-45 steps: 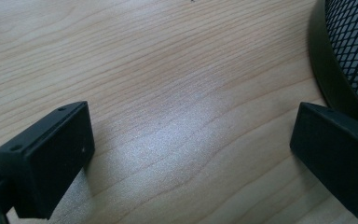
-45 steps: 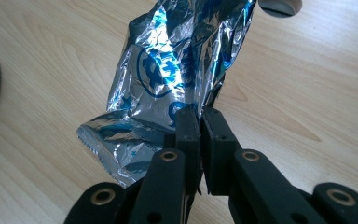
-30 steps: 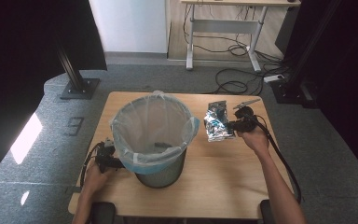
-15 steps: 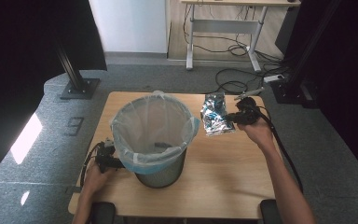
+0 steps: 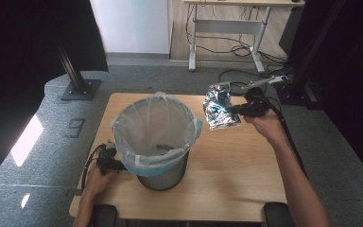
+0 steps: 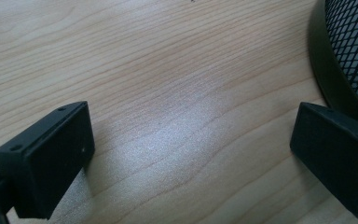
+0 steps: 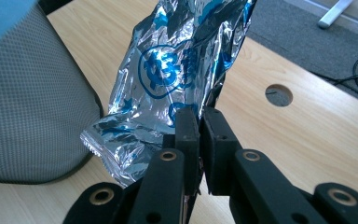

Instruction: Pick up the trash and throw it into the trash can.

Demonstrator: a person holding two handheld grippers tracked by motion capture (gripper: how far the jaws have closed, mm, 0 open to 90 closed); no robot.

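A crumpled silver foil bag with blue print hangs in the air above the table's far right part, to the right of the bin. My right gripper is shut on the bag's edge. A black mesh waste bin lined with a translucent bag stands in the middle of the wooden table; a small dark item lies inside it. My left gripper rests low on the table at the bin's left base, jaws open with bare wood between them.
The bin's mesh wall is close on the right of the left gripper. A round hole is in the tabletop near the right gripper. Beyond the table are a black stand base, cables on the floor and a desk frame.
My right gripper has lifted the foil bag off the table, upward and slightly away. The left gripper and the bin have stayed put.
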